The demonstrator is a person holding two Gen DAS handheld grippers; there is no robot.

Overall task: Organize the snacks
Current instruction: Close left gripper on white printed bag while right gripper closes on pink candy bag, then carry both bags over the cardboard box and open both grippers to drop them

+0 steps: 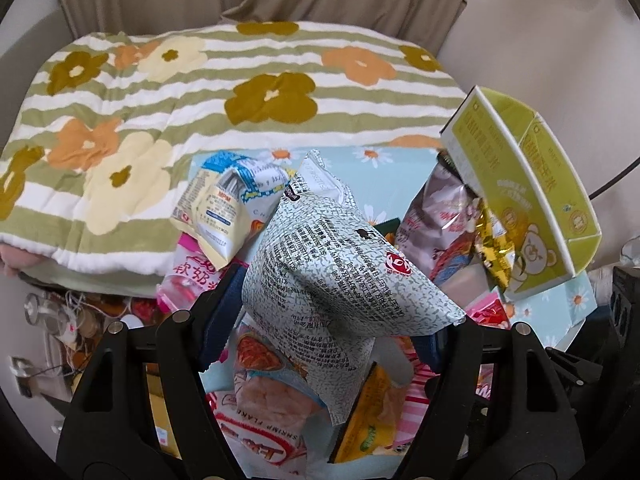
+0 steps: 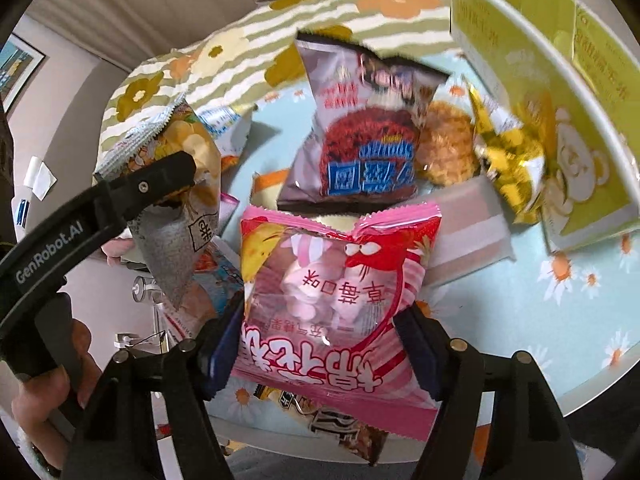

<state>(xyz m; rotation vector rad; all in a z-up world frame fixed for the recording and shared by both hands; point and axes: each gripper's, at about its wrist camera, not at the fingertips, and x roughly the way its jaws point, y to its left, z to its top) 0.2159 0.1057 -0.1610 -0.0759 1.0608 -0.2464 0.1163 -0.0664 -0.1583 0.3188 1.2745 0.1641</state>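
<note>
Both pairs of fingers are closed on snack bags. From where I sit, my left gripper (image 1: 332,320) pinches a speckled white bag (image 1: 340,256), its blue pads (image 1: 218,320) pressing the bag's sides so it stands tilted above the heap. My right gripper (image 2: 320,344) clamps a pink marshmallow bag (image 2: 336,296) across its lower half, print upside down to me.

I'll place everything else against the green cardboard box (image 2: 560,92), which lies tipped on its side on the daisy-print tablecloth (image 2: 520,320). A crumpled gold wrapper (image 2: 508,152) sits at the box's open mouth, partly inside. Just beside that, away from the box, lie a round crispy snack (image 2: 448,148) and a grey-purple bag (image 2: 360,128); the pink bag hangs nearer me than both.

Under the speckled bag lie a shrimp flakes packet (image 1: 264,412) and a yellow packet (image 1: 372,420), well apart from the box. A striped flowered blanket (image 1: 200,92) lies beyond the pile.
</note>
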